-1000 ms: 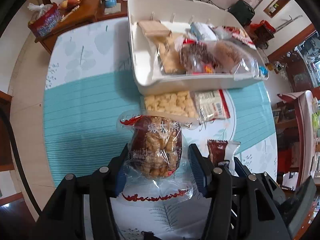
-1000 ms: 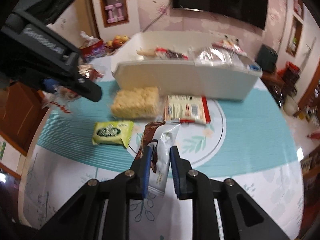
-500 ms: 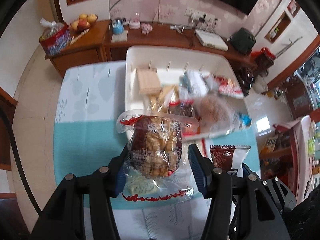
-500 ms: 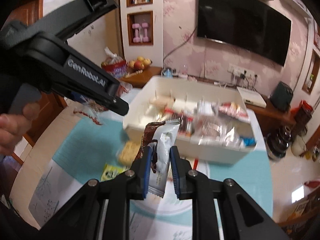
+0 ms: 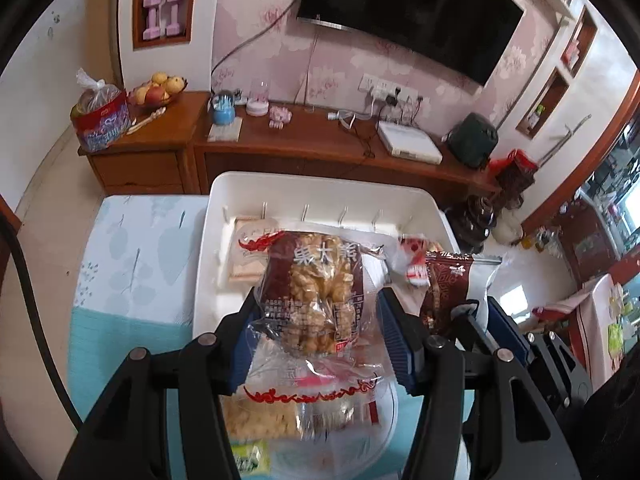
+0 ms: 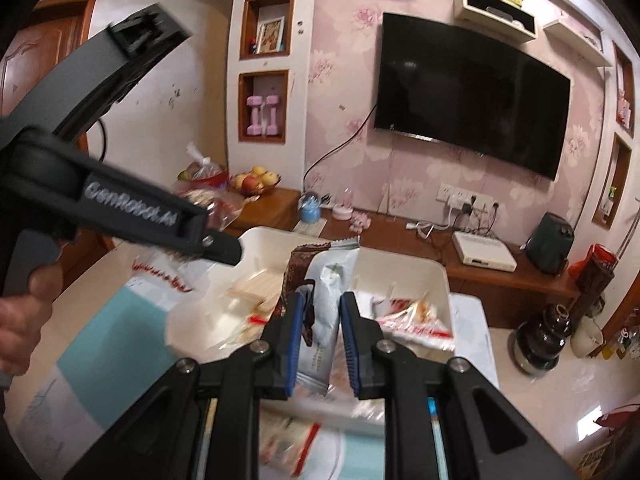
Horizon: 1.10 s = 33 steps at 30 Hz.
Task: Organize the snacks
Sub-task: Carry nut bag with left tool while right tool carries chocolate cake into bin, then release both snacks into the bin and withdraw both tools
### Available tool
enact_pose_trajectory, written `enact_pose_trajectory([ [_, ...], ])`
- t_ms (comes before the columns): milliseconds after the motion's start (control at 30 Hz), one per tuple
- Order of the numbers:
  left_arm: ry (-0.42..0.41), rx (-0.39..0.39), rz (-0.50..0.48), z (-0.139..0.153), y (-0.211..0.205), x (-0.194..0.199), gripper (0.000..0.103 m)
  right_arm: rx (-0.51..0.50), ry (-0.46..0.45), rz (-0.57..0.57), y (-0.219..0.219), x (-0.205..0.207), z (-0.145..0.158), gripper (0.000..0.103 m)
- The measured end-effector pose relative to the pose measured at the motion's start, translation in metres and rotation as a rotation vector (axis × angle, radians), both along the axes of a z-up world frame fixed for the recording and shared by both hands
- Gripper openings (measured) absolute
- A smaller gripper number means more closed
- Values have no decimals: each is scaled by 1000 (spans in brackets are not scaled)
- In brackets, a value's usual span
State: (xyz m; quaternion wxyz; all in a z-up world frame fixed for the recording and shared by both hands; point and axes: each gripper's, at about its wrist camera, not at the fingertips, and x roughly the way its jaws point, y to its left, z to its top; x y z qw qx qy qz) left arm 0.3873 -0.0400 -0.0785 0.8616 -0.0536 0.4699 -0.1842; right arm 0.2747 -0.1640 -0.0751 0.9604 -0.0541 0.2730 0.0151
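Note:
My left gripper (image 5: pixel 316 320) is shut on a clear bag of brown puffed snack (image 5: pixel 316 292), held above the near wall of the white bin (image 5: pixel 320 188). My right gripper (image 6: pixel 320 324) is shut on a brown and silver snack bar packet (image 6: pixel 326 288), held upright over the bin (image 6: pixel 404 268); the packet also shows at the right of the left wrist view (image 5: pixel 456 284). The bin holds a wafer pack (image 5: pixel 246 256) and several other wrapped snacks, mostly hidden by the bag.
On the teal and white tablecloth (image 5: pixel 120 320) below lie a pack of yellow puffs (image 5: pixel 260 420), a red-edged packet (image 5: pixel 360 412) and a green packet (image 5: pixel 250 456). A wooden sideboard (image 5: pixel 320 148) with fruit and clutter stands behind the table.
Both grippers have risen and moved forward over the bin with their snacks still held. The view now tilts up toward the wall and TV.

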Motion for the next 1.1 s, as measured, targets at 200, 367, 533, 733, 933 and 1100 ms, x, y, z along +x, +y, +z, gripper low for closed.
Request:
enact_pose_trajectory([
  [200, 39, 13, 83, -25, 7, 10, 68, 13, 44, -24, -22, 26, -19, 20],
  [367, 33, 20, 121, -26, 17, 4, 78, 38, 100, -57, -33, 32, -28, 25],
  [533, 54, 23, 166, -26, 33, -14, 80, 39, 120, -48, -40, 27, -31, 33],
  [733, 85, 31, 244, -25, 63, -48, 80, 44, 112, -20, -45, 6, -21, 42],
  [933, 136, 52, 305, -21, 85, -75, 80, 137, 152, -16, -53, -8, -12, 47],
  [1100, 179, 59, 334, -30, 96, -95, 86, 183, 196, -2, -51, -20, -12, 54],
])
